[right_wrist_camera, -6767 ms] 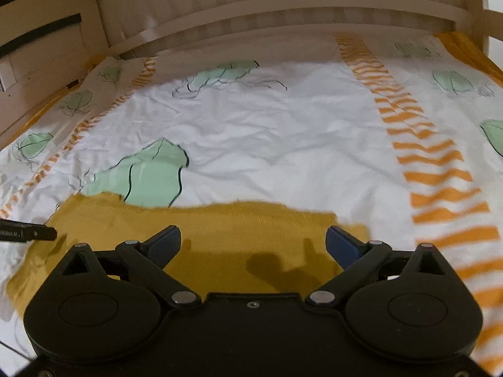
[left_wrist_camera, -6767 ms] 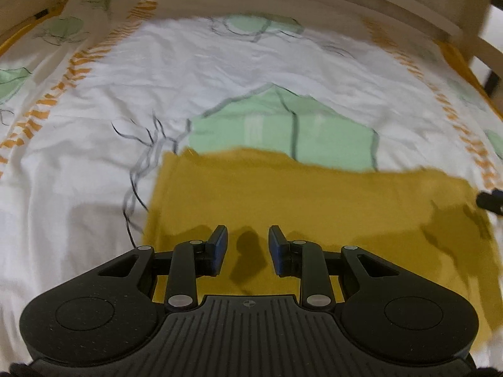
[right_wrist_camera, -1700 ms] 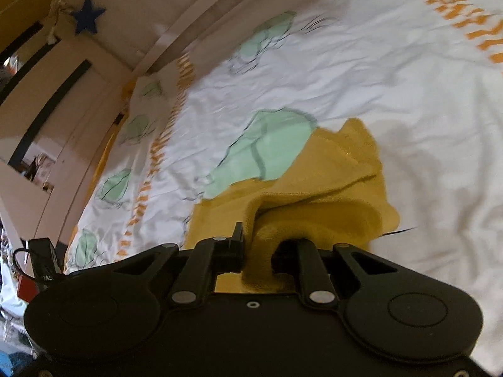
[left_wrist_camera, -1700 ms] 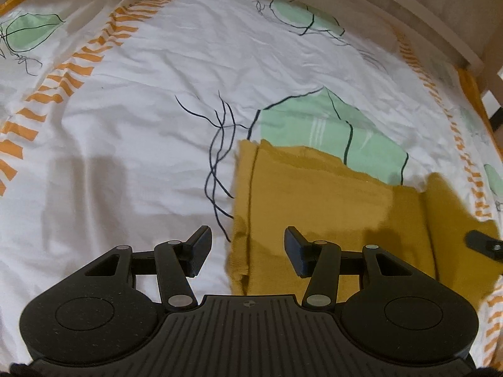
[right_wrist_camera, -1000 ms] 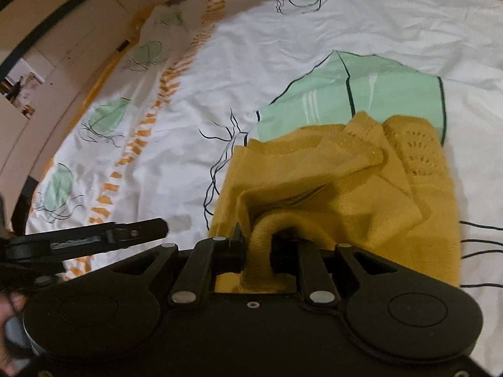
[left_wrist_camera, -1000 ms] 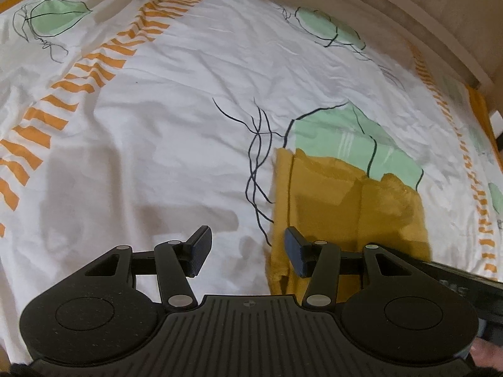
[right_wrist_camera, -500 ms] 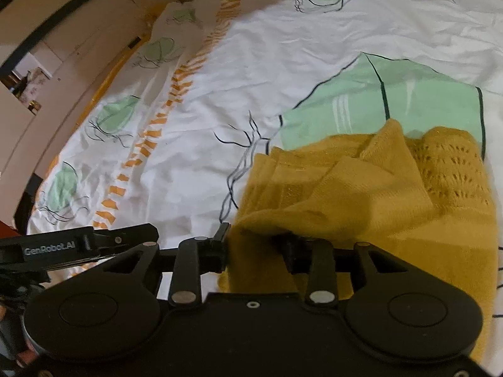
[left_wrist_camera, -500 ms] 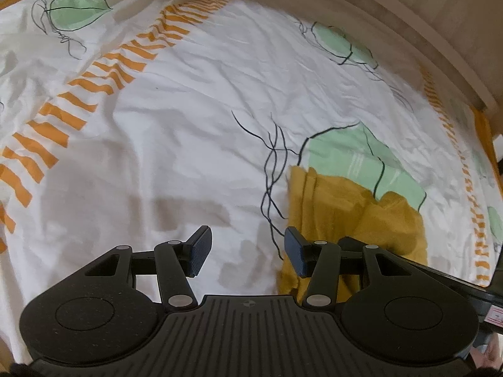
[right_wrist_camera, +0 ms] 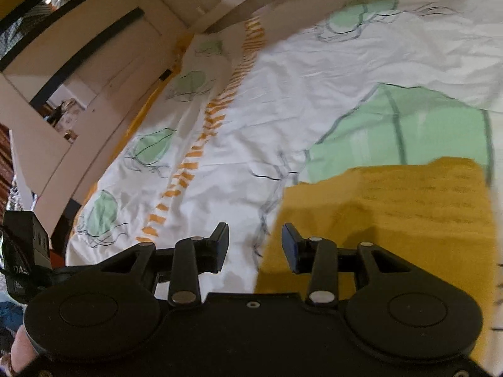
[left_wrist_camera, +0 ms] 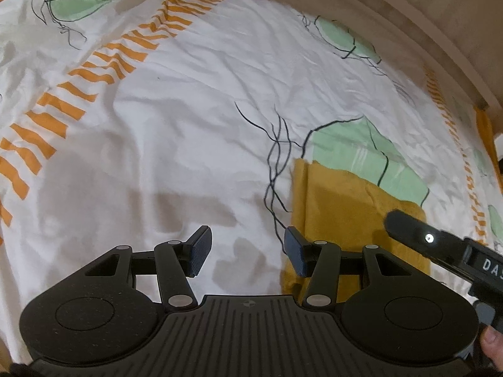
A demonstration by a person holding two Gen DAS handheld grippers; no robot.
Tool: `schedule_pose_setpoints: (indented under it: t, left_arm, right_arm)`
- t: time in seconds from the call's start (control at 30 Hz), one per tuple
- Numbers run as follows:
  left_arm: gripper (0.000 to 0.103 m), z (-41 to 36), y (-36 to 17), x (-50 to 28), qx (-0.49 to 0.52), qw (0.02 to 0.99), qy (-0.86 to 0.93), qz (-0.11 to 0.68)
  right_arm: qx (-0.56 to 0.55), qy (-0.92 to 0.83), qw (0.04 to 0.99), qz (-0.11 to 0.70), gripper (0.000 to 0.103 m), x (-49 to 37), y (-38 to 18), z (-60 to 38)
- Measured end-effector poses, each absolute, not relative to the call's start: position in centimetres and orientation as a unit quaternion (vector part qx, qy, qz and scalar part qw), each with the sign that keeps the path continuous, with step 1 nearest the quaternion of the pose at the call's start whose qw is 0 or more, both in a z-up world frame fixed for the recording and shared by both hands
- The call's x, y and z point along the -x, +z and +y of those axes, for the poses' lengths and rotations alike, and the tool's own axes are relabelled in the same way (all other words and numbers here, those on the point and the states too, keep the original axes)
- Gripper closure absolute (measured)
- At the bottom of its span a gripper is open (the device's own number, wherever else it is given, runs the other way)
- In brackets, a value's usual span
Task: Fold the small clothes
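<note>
Right wrist view: the mustard knit garment is lying folded flat on the patterned bedsheet, ahead and right of the right gripper, whose jaws are opening with nothing between them. The left gripper is hovering half-open and empty over bare sheet, the garment just to its right.

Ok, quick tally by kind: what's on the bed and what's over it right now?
Yellow garment: 1
Printed bedsheet: 1
Grippers, left gripper, right gripper, its jaws opening with nothing between them: 2
Total: 4
</note>
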State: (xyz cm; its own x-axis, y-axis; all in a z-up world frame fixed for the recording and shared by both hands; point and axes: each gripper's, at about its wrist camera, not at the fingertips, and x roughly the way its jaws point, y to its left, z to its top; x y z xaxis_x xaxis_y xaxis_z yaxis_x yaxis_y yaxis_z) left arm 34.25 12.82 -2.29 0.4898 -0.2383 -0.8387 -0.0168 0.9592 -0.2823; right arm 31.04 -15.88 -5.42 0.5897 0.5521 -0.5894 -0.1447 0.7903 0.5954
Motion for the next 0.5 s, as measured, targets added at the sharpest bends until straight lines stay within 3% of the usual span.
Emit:
schedule_pose_setpoints:
  t: [0.5]
  left_arm:
    - [0.054,8.7,-3.7,-33.7,0.115,0.837,-0.144,0.514]
  right_arm:
    - [0.026,0.293,0.883,0.365,0.052,-19.0,-7.4,-10.3]
